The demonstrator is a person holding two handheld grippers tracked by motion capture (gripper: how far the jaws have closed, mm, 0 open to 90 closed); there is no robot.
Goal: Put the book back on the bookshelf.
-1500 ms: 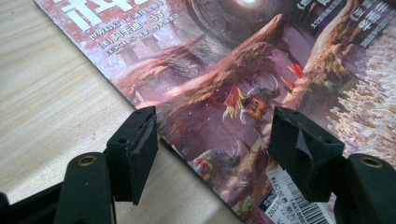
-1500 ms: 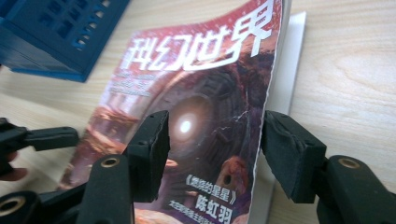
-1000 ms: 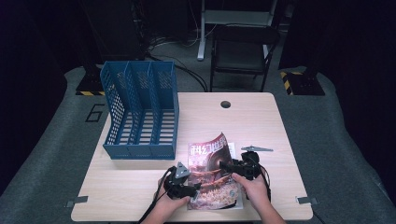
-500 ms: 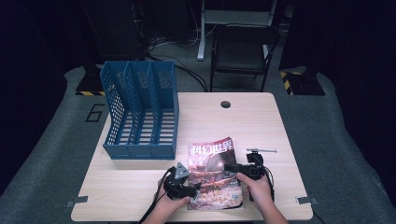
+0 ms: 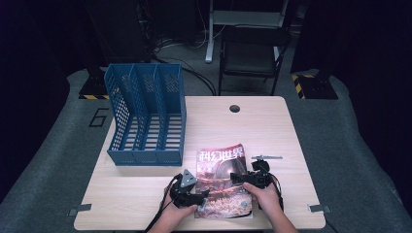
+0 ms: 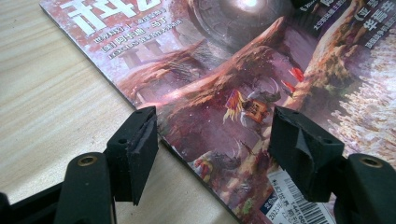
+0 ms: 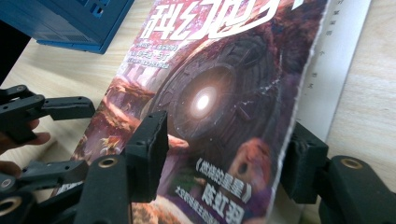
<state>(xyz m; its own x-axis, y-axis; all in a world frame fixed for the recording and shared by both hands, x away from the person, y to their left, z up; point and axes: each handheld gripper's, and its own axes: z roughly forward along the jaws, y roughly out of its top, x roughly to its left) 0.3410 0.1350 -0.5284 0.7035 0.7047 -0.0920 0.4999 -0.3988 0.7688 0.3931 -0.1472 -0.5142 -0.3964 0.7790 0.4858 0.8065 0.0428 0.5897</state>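
Magazine (image 5: 223,180) flatter on table (image 5: 272,126) than before — both grippers astride edges.

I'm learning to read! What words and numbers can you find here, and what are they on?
"科幻世界": big white title on the magazine cover.
"陈虹羽": white name low on the cover.
"6": grey number on the floor mat.
Barcode label digits and the small cover lines: too blurred to read.

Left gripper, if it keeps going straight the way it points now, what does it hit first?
Probably the magazine. The left gripper is open, its jaws straddling the magazine's left edge: one jaw over the table, the other over the cover. Going straight, it likely slides onto the cover; how high it sits above it is unclear.
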